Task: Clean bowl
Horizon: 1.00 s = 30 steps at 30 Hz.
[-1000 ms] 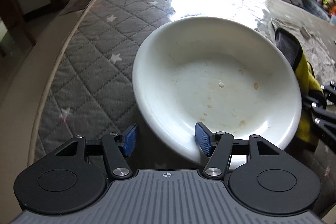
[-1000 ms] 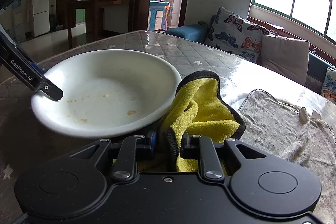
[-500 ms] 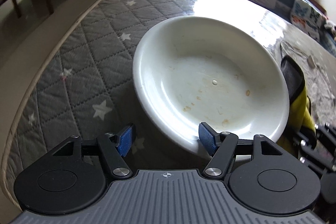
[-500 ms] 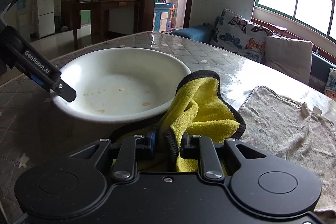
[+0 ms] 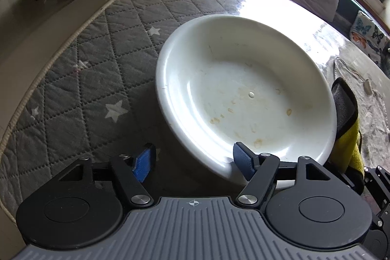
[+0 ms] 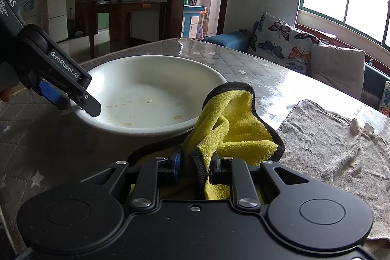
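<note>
On the quilted grey table (image 5: pixel 80 79), near its piped edge, the white bowl (image 5: pixel 243 94) sat with brown smears and a few crumbs in its well, not yet wiped. Over the last second the left tool (image 5: pixel 192 160) had closed in on the bowl's near rim: its jaws stood wide apart, one blue pad (image 5: pixel 241 157) now over the inside of the rim and the other outside it, so the rim lay between them, ungripped. That reads as a move to steady the bowl before wiping.

The right tool (image 6: pixel 195 167) stayed clamped on the yellow cloth (image 6: pixel 231 118), which had drawn nearer and now overlapped the bowl's right rim in the right wrist view (touching or just short, I could not tell).

Room was fair: bare quilting lay open to the left of the bowl, though the table edge curved close on that side, so a push leftward could risk the bowl. A grey towel (image 6: pixel 329 138) covered the table to the right.
</note>
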Each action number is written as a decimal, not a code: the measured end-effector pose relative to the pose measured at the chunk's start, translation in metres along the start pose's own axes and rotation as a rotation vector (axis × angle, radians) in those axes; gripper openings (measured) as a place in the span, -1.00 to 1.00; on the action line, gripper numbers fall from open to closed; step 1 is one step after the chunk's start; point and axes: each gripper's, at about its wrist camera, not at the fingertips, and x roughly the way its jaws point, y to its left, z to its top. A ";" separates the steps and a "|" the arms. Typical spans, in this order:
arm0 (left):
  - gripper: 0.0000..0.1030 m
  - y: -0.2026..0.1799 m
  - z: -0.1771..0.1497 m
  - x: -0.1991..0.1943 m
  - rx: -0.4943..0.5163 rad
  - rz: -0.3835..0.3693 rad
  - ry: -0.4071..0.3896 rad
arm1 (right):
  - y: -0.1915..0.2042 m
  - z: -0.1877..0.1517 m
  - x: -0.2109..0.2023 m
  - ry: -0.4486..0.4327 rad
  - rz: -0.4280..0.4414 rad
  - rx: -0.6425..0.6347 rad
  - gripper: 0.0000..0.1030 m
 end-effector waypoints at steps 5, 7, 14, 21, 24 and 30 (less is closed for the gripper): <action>-0.17 -0.005 0.000 -0.001 0.028 -0.030 0.003 | 0.000 0.000 0.001 -0.001 0.000 0.000 -0.57; -0.18 -0.004 0.001 0.000 0.028 -0.039 0.007 | 0.000 0.000 0.001 -0.001 0.000 0.001 -0.57; -0.20 -0.002 0.003 0.001 0.050 -0.061 0.010 | 0.002 0.000 0.001 -0.001 -0.002 0.000 -0.57; -0.19 0.001 0.007 0.003 0.109 -0.066 0.014 | 0.002 0.001 0.002 0.000 -0.004 -0.001 -0.57; -0.19 0.003 0.009 0.003 0.132 -0.070 0.017 | 0.001 0.001 0.003 0.001 -0.004 0.000 -0.57; -0.18 0.007 0.015 0.005 0.213 -0.087 0.020 | -0.001 0.003 0.005 0.001 -0.008 -0.003 -0.57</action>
